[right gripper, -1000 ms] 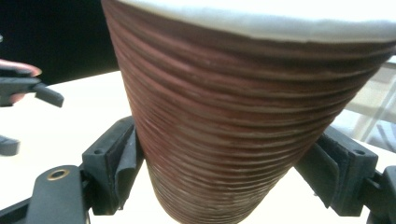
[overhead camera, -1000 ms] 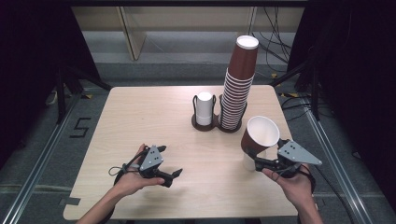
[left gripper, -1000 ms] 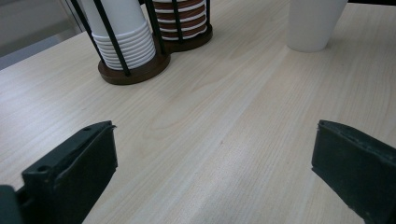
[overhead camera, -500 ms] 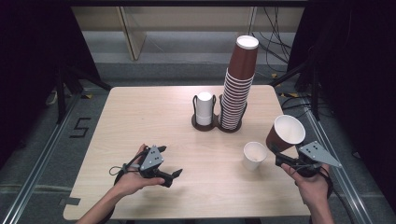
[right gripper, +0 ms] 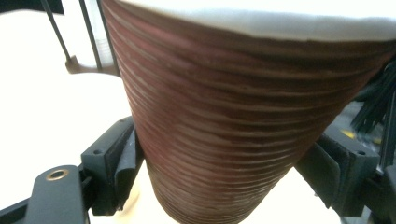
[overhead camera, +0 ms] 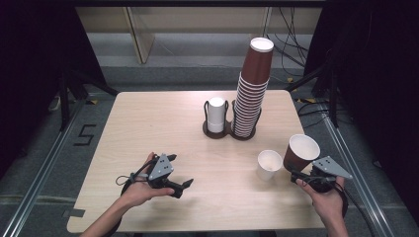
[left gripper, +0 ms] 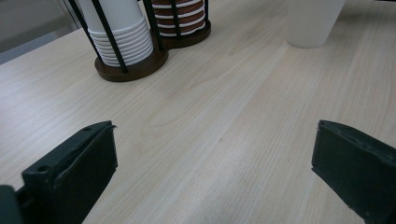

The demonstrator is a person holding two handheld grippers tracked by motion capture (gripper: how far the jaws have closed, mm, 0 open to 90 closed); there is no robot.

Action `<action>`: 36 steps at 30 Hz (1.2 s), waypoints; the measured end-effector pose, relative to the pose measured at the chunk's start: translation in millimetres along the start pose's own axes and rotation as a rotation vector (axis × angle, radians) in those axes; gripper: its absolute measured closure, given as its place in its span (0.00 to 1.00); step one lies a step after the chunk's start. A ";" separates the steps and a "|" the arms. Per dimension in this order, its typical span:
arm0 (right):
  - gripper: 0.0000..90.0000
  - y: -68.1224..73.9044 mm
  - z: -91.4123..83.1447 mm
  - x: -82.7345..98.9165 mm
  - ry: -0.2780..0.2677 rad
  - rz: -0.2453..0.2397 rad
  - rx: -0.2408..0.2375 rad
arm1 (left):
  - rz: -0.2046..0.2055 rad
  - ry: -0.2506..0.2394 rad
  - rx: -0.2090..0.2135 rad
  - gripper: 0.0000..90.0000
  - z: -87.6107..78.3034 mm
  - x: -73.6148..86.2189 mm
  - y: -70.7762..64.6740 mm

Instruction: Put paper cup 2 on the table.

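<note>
My right gripper is shut on a brown ribbed paper cup near the table's right edge and holds it tilted, mouth up, just above the wood. In the right gripper view the brown cup sits between both pads, with my right gripper closed around its lower part. A white paper cup stands upright on the table just left of the brown one. My left gripper rests open near the front left, nothing between its jaws; the left gripper faces the white cup.
A dark two-post holder at the table's middle back carries a short white cup stack and a tall brown cup stack. The holder's base lies ahead of the left gripper. The table edge is right beside the right hand.
My right gripper carried the brown cup to the right and down, away from the white cup, which stays standing on the table. The left hand kept still.
</note>
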State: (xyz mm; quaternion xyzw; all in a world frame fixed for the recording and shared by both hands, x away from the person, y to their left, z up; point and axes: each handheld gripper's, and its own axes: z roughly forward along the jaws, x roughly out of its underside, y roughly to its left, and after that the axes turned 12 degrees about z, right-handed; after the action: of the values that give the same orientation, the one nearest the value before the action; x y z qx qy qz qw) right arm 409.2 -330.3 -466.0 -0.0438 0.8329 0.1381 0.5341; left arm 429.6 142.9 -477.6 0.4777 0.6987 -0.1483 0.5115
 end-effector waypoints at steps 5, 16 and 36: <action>0.22 -1.9 8.4 7.9 0.055 0.024 0.003 | -0.001 -0.004 0.003 0.00 0.7 0.2 -0.2; 0.21 -2.6 19.2 13.7 0.115 0.011 0.020 | 0.002 -0.002 0.010 0.00 2.1 0.6 -1.4; 0.00 2.2 18.5 15.6 0.187 0.013 0.034 | 0.002 0.009 0.017 0.00 2.3 1.1 -3.0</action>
State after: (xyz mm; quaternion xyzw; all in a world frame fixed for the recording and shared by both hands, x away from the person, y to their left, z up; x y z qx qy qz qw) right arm 418.3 -321.9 -487.0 -0.0417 0.8816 0.1227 0.4538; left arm 428.5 140.3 -480.4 0.4833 0.6994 -0.1515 0.5043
